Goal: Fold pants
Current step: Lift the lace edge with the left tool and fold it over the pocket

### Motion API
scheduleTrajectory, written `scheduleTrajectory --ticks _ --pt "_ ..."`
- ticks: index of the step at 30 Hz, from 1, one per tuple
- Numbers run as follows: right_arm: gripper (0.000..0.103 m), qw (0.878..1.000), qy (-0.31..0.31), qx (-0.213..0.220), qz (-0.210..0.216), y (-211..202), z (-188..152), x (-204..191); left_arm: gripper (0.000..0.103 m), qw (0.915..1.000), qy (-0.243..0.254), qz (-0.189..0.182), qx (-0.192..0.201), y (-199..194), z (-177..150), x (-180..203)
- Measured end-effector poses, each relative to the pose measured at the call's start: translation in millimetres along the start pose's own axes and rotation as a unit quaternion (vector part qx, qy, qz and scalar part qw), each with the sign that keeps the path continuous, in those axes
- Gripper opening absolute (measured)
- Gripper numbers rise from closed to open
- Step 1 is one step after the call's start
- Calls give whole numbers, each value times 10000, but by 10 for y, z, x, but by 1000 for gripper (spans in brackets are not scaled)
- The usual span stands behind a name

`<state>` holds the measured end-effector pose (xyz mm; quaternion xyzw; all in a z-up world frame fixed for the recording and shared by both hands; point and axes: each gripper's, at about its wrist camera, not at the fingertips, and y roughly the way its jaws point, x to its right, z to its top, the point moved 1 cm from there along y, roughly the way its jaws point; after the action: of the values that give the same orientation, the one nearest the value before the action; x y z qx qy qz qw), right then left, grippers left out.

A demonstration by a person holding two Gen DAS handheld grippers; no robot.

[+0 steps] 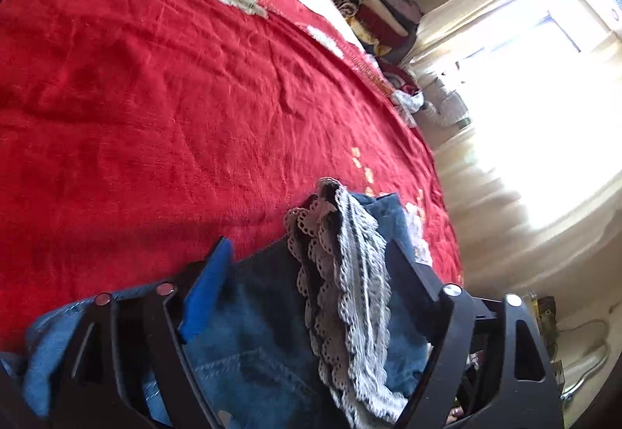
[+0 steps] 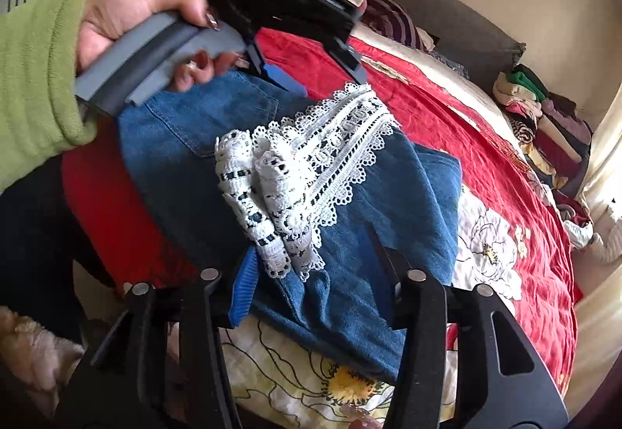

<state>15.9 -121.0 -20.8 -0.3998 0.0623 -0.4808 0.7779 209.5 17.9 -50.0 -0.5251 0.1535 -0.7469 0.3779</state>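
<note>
Folded blue denim pants [image 2: 175,141] with white lace trim [image 2: 311,164] lie on the near edge of the bed. My right gripper [image 2: 313,242] straddles their near end, and the jaws stand apart with the cloth loose between the blue pad [image 2: 245,289] and the black finger. My left gripper [image 2: 324,79], held by a hand in a green sleeve [image 2: 35,79], sits at the far end of the pants. In the left wrist view the left gripper [image 1: 309,250] is wide open around the pants [image 1: 252,343] and the lace [image 1: 350,273], and it pinches nothing.
A red bedcover [image 1: 155,98] spreads wide beyond the pants. A floral sheet [image 2: 486,234] shows at the bed's near edge. Stacked clothes [image 2: 544,110] line the far side by the wall. A bright window [image 1: 544,98] is on the right.
</note>
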Motion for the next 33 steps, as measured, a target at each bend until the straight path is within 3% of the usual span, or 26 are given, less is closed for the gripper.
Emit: scheduleTrajectory --ticks 5,6,7,9,12,16,20,23,26,28,31,33 --pt "43 9998 -162 9 73 58 48 -135 79 9995 67 291 -112 218 97 51" --pt "37 9997 -196 -4 126 73 54 -148 74 9995 82 301 -93 239 107 62" --pt "19 9996 -187 -13 208 91 47 -130 51 9995 96 282 -98 265 114 79" --pt "15 9990 -56 -73 444 101 18 -108 24 9998 68 186 -56 303 132 136" --pt "11 9987 7 -22 508 31 -11 -44 20 9996 166 82 213 191 124 243" --pt "11 9975 -28 147 685 -109 -33 -51 20 9976 400 103 557 -55 19 346" --pt "11 9967 -191 -26 789 9 -66 -150 20 9966 426 524 476 -3 -80 222" --pt "16 9960 -264 -104 843 58 -88 -185 30 9970 348 569 382 114 -86 129" --pt "24 9912 -19 69 1324 -76 -66 -104 37 9963 313 633 493 73 -78 126" --pt "31 9864 245 251 1604 -182 -71 56 52 9952 372 650 637 -31 -115 184" --pt "37 9840 564 520 1611 -349 -94 244 53 9905 618 860 878 -235 -237 314" --pt "39 9850 820 579 1402 -422 -143 411 53 9867 750 1045 997 -354 -353 383"
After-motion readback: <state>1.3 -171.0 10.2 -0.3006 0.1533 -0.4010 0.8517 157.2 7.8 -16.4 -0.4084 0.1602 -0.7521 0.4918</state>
